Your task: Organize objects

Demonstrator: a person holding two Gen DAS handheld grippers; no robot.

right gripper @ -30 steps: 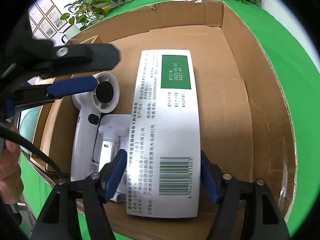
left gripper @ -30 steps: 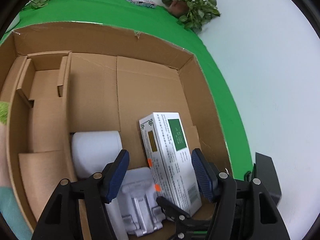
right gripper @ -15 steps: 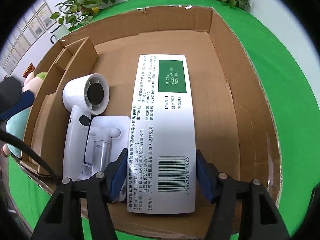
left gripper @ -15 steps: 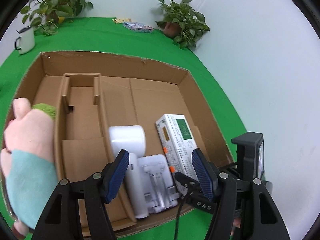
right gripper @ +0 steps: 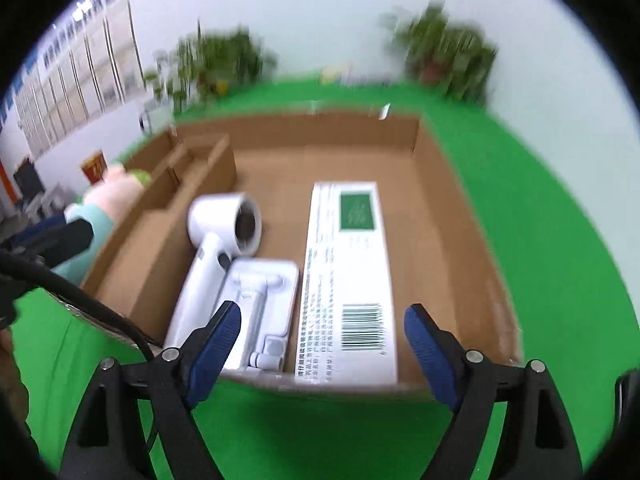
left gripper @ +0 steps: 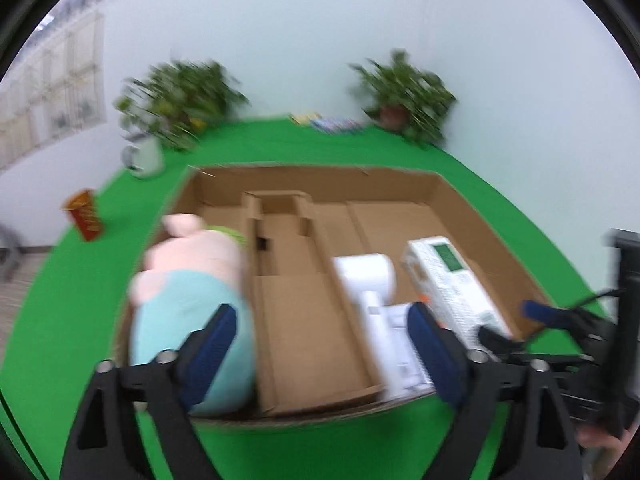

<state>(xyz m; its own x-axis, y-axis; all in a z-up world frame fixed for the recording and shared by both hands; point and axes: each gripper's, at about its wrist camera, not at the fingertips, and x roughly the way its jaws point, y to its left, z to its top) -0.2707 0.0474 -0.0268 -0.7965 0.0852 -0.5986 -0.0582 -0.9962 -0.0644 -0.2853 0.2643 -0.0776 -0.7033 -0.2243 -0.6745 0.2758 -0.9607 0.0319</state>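
Observation:
An open cardboard box with divider strips sits on the green cloth. A pink and teal plush toy fills its left compartment. In the right part lie a white hair dryer, a white stand and a white medicine box with a green patch. My left gripper hovers over the box's near edge, its jaws opening with nothing between them. My right gripper hangs above the near end of the medicine box, jaws opening, pads clear of it. The hair dryer lies left of it.
A white mug and a red cup stand left of the box. Two potted plants and some packets line the far edge by the wall. Green cloth surrounds the box.
Both grippers have drawn back and up from inside the box to its near edge. The right jaws have spread away from the medicine box. The left view swung left and its jaws widened.

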